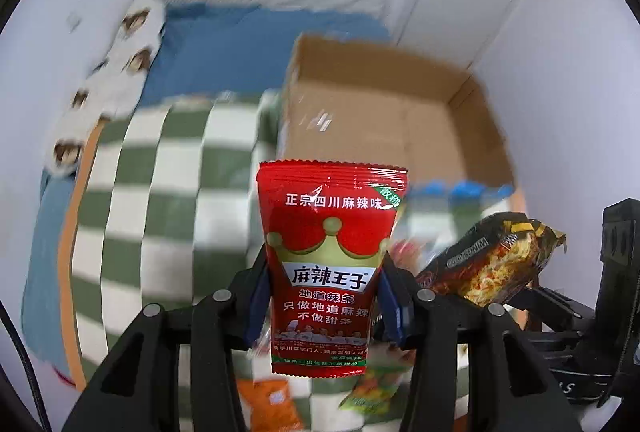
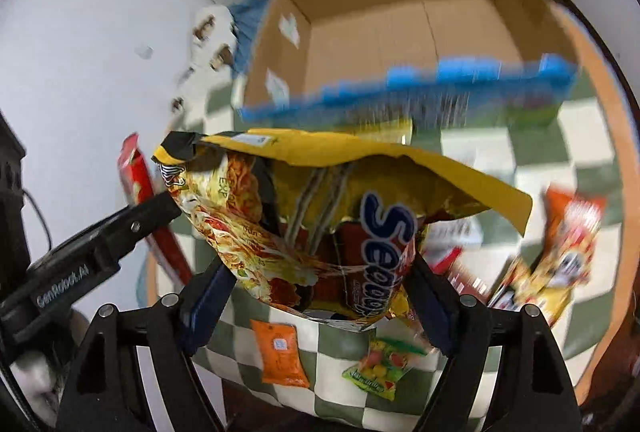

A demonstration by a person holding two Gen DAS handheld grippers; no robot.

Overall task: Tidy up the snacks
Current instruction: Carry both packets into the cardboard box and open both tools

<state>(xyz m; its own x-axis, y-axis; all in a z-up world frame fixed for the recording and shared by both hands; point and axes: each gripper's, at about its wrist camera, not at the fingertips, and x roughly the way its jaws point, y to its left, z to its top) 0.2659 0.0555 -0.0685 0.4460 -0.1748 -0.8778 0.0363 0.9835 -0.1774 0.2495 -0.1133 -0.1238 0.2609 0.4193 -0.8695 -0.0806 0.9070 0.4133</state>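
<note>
My left gripper (image 1: 326, 296) is shut on a red spicy-strip snack packet (image 1: 330, 252) and holds it upright in the air. My right gripper (image 2: 320, 292) is shut on a yellow instant noodle packet (image 2: 304, 216), lifted above the cloth; the same packet shows in the left wrist view (image 1: 492, 260). An open cardboard box (image 1: 384, 120) with nothing showing inside stands ahead of both grippers, and it also shows in the right wrist view (image 2: 400, 28). The left gripper arm (image 2: 92, 244) and its red packet (image 2: 136, 172) appear at the left of the right wrist view.
A green-and-white checkered cloth (image 2: 532, 160) covers the surface. On it lie an orange packet (image 2: 282, 356), a green candy packet (image 2: 380, 364) and several snack packets at the right (image 2: 560, 252). A blue-edged packet (image 2: 420, 92) leans at the box front. A blue bed (image 1: 224, 44) lies behind.
</note>
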